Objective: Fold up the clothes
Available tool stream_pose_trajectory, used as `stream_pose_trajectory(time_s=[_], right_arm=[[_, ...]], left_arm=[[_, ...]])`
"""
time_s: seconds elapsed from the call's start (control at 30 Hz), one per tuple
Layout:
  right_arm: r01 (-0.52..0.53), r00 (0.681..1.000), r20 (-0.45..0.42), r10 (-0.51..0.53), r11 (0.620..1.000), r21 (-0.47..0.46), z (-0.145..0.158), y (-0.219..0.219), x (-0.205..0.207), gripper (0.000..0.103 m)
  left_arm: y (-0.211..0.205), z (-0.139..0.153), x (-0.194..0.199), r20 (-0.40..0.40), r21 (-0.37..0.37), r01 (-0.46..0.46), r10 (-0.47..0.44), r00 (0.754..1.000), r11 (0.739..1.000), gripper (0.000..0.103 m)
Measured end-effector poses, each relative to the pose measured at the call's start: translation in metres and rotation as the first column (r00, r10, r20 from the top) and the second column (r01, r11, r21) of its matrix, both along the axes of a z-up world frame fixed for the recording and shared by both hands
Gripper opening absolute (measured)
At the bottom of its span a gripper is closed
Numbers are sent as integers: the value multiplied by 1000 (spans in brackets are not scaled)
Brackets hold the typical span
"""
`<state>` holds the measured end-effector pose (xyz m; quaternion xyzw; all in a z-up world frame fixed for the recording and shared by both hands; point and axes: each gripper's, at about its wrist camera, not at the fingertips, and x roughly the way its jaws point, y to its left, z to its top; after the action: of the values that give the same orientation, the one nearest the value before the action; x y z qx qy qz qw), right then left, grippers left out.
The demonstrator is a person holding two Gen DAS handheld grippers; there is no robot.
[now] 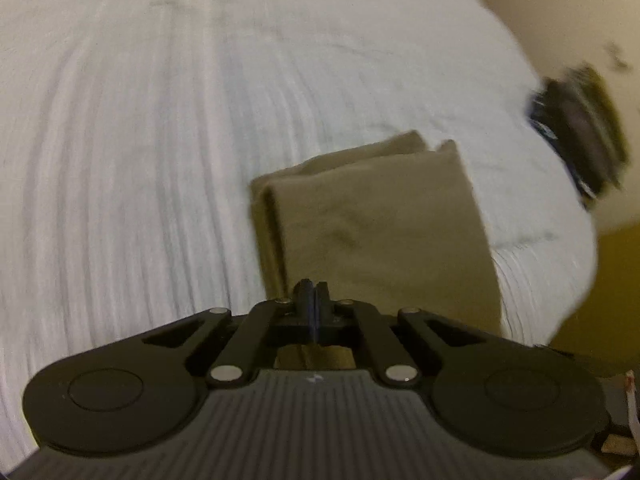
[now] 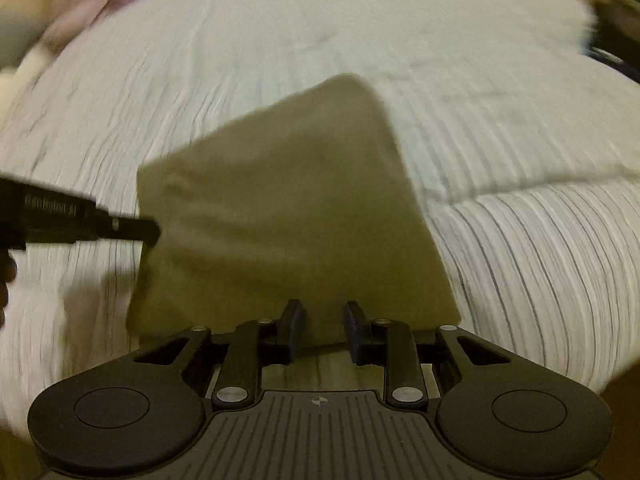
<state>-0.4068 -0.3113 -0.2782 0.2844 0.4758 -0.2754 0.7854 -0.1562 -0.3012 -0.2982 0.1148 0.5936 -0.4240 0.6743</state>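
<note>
Two black grippers hang over one folded, olive-brown square of cloth (image 2: pixel 288 216) lying on a white ribbed bed cover (image 2: pixel 520 264). The left gripper (image 1: pixel 311 290) has its jaws pressed together, right above the near edge of the cloth; I cannot tell if any cloth is caught between them. The right gripper (image 2: pixel 322 320) has its jaws a little apart, empty, with the cloth just ahead. What could go wrong? If cloth is caught and the left one lifts, the neat layers could pull open. The right fingers could also drag a corner crooked.
</note>
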Motion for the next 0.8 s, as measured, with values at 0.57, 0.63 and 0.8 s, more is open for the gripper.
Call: stream_pose_trajectory(time_s=[0.57, 0.63, 0.8], right_arm=[[-142, 989, -18, 150, 961, 237, 66, -59, -23, 72], [-163, 984, -27, 175, 957, 238, 76, -56, -23, 72], [-216, 972, -44, 230, 953, 213, 97, -50, -24, 72]], left_arm=[[13, 83, -68, 124, 235, -240, 216, 969, 942, 33], [12, 96, -74, 150, 229, -241, 211, 966, 943, 35], [8, 120, -89, 190, 222, -228, 187, 964, 948, 36]])
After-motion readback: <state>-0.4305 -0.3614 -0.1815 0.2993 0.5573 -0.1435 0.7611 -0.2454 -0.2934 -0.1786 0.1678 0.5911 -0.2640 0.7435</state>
